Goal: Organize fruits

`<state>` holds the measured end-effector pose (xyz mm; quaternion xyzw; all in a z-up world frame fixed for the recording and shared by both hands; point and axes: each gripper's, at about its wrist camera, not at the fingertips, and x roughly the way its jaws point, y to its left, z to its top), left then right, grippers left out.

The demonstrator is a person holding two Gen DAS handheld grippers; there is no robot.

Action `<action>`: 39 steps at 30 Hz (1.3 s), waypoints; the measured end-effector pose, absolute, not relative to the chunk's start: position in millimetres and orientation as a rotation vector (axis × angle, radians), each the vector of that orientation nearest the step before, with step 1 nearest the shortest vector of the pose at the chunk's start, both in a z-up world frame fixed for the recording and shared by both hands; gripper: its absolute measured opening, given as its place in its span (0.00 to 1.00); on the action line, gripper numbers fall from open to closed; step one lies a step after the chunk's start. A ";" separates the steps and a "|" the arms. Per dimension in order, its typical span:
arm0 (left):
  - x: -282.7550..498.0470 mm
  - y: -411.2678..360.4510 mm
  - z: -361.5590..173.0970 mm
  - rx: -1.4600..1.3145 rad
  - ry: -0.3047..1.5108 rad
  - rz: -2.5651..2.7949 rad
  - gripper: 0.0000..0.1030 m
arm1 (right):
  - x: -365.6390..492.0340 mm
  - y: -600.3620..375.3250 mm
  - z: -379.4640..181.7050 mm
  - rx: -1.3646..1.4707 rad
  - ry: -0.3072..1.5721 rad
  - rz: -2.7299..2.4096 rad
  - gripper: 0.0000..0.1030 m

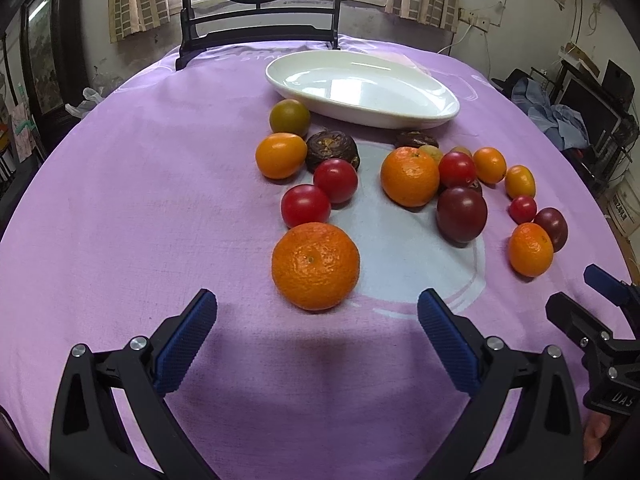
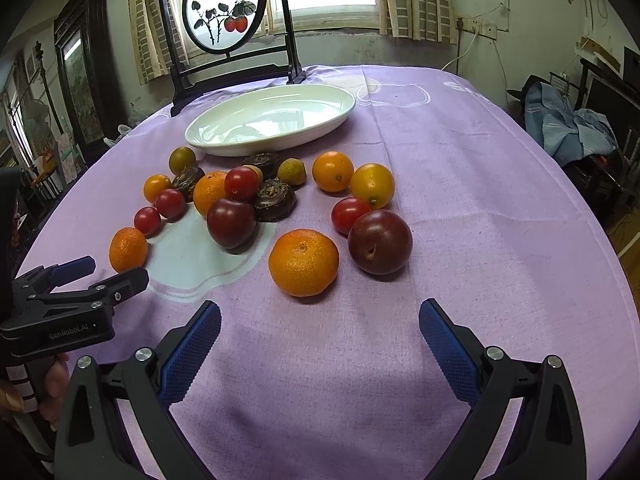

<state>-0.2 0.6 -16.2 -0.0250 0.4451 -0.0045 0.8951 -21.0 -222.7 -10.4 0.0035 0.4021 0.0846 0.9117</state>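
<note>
Several fruits lie loose on a purple tablecloth in front of an empty white oval dish. A big mandarin sits just ahead of my left gripper, which is open and holds nothing. Behind it are two cherry tomatoes, an orange kumquat and a dark plum. My right gripper is open too, with another mandarin and a dark plum a little beyond its fingertips. Each gripper appears at the edge of the other's view.
A framed round painting on a black stand stands at the table's far edge behind the dish. Dark wrinkled water chestnuts lie among the fruit. A person's hand holds the left gripper's handle. Cluttered furniture lines the right wall.
</note>
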 end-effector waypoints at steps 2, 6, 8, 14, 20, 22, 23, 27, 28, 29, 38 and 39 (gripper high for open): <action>-0.1 0.5 -17.0 -0.051 0.922 -0.008 0.96 | -20.5 -222.2 -11.3 0.009 0.833 0.175 0.97; 0.0 0.6 -17.5 -0.051 0.922 -0.006 0.96 | -20.0 -220.7 -14.3 0.010 0.846 0.182 0.97; -0.4 0.8 -18.2 -0.052 0.921 -0.006 0.96 | -19.5 -219.7 -14.9 0.007 0.850 0.189 0.97; -0.3 1.4 -18.3 -0.053 0.921 -0.005 0.96 | -17.2 -220.8 -17.3 0.022 0.868 0.199 0.97; -0.2 1.6 -18.3 -0.055 0.920 -0.006 0.96 | -16.7 -222.2 -18.7 0.037 0.878 0.203 0.97; -0.2 1.7 -18.5 -0.056 0.920 -0.005 0.96 | -16.7 -222.3 -18.7 0.038 0.879 0.203 0.97; -0.1 1.7 -18.5 -0.056 0.921 -0.006 0.96 | -16.7 -222.1 -18.8 0.038 0.880 0.204 0.97; -0.3 1.7 -18.5 -0.056 0.920 -0.005 0.96 | -16.5 -222.2 -18.9 0.039 0.882 0.206 0.97; -0.3 1.7 -18.5 -0.056 0.920 -0.006 0.96 | -16.5 -222.2 -19.0 0.040 0.882 0.206 0.97; -0.1 1.7 -18.6 -0.056 0.920 -0.006 0.96 | -16.5 -222.1 -19.0 0.040 0.883 0.206 0.97; -0.1 1.8 -19.1 -0.061 0.920 -0.005 0.96 | -15.1 -222.1 -20.0 0.048 0.889 0.207 0.97; -0.1 1.7 -19.1 -0.062 0.920 -0.005 0.96 | -15.2 -222.4 -19.9 0.048 0.889 0.207 0.97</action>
